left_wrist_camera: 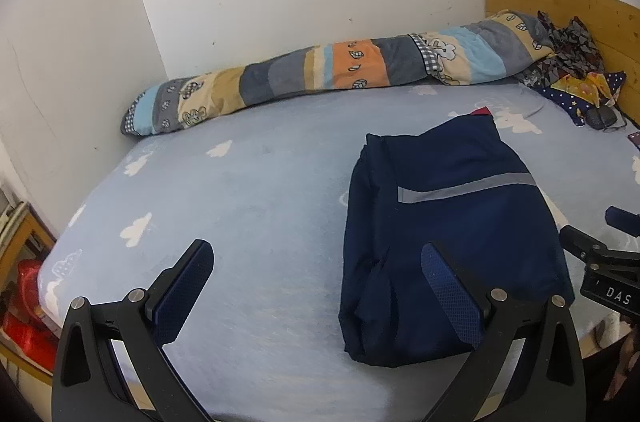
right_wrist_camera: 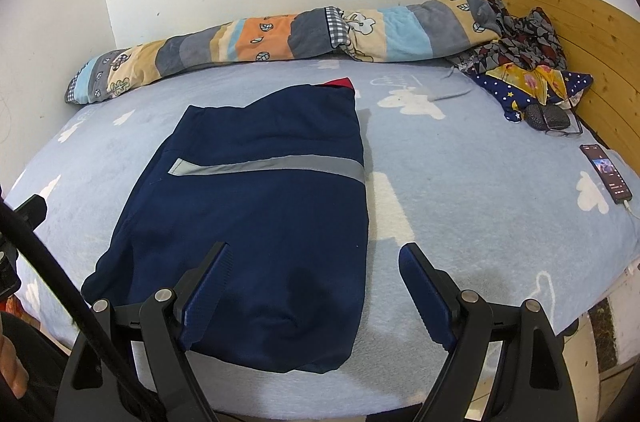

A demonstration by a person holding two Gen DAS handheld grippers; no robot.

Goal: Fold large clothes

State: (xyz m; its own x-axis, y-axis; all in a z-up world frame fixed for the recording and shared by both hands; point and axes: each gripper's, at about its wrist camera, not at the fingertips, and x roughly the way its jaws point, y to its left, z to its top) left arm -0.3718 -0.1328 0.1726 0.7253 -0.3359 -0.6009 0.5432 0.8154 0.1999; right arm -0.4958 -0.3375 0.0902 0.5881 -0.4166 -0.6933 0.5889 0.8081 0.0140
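A navy garment with a grey reflective stripe and a bit of red at its far end lies folded into a long rectangle on the light blue bed sheet. My left gripper stands open above the near edge of the bed, its right finger over the garment's left side, nothing between the pads. My right gripper is open too, hanging over the garment's near right corner, empty. In the left wrist view the right gripper's black frame shows at the right edge.
A rolled patchwork quilt lies along the white wall. Patterned clothes, a starry cushion and glasses sit by the wooden headboard. A lit phone rests at the bed's right edge. Red items lie left of the bed.
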